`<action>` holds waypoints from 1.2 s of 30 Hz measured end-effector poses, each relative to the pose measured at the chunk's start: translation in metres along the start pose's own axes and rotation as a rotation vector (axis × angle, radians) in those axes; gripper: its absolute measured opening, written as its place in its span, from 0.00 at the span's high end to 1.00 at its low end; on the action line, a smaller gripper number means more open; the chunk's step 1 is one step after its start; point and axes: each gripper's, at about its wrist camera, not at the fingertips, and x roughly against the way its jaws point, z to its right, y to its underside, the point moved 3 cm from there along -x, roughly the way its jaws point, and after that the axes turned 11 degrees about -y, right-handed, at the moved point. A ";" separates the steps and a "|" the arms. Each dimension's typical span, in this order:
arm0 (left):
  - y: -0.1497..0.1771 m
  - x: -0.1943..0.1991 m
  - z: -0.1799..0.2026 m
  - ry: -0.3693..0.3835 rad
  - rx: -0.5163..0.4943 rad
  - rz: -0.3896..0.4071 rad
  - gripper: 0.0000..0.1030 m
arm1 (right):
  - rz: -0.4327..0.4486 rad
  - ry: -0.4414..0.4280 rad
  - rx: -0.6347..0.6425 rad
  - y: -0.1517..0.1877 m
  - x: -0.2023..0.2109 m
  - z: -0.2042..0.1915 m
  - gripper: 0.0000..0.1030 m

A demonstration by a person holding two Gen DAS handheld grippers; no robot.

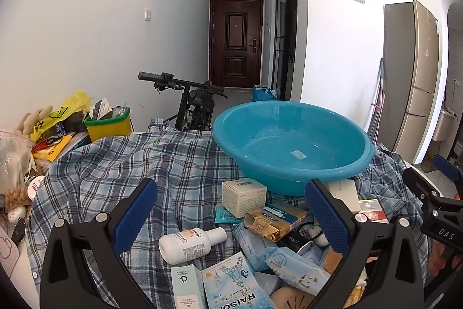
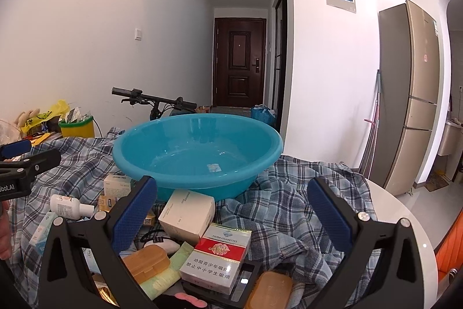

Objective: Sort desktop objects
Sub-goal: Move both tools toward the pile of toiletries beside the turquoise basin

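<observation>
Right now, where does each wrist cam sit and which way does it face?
Left wrist: on the left hand-held gripper, open, above the pile's left half, facing the blue basin and hallway door; its own fingers show, with the right hand-held gripper at the right edge.
Right wrist: on the right hand-held gripper, open, over the cigarette pack, same heading; the other gripper and some hand show at left.
Shared: basin, white bottle, plaid cloth, door.

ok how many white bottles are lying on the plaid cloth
1. The white bottle lies on its side on the plaid cloth, left of the box pile and in front of the blue basin. More could be buried under the pile.
</observation>
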 end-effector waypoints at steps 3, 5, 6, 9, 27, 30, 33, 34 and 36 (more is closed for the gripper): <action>-0.010 0.004 0.002 -0.021 -0.006 -0.009 0.00 | -0.031 -0.062 -0.015 -0.008 0.000 0.002 0.00; -0.017 0.007 0.004 -0.027 -0.020 -0.010 0.00 | -0.053 -0.092 -0.036 -0.013 -0.001 0.004 0.00; -0.021 0.007 0.005 -0.025 -0.025 -0.014 0.00 | -0.065 -0.093 -0.040 -0.016 -0.001 0.005 0.00; -0.031 0.006 0.007 -0.030 -0.044 -0.037 0.00 | -0.103 -0.088 -0.035 -0.026 -0.002 0.008 0.00; -0.063 -0.010 0.016 -0.079 -0.185 -0.192 0.00 | -0.366 -0.190 -0.083 -0.075 -0.016 0.013 0.00; -0.068 -0.008 0.015 -0.071 -0.189 -0.213 0.00 | -0.372 -0.166 -0.043 -0.083 -0.013 0.012 0.00; -0.074 -0.001 0.013 -0.060 -0.165 -0.194 0.00 | -0.363 -0.139 -0.002 -0.090 -0.009 0.011 0.00; -0.075 0.003 0.013 -0.061 -0.163 -0.180 0.00 | -0.360 -0.137 0.003 -0.092 -0.008 0.011 0.00; -0.078 0.007 0.014 -0.057 -0.166 -0.167 0.00 | -0.356 -0.136 0.007 -0.093 -0.005 0.010 0.00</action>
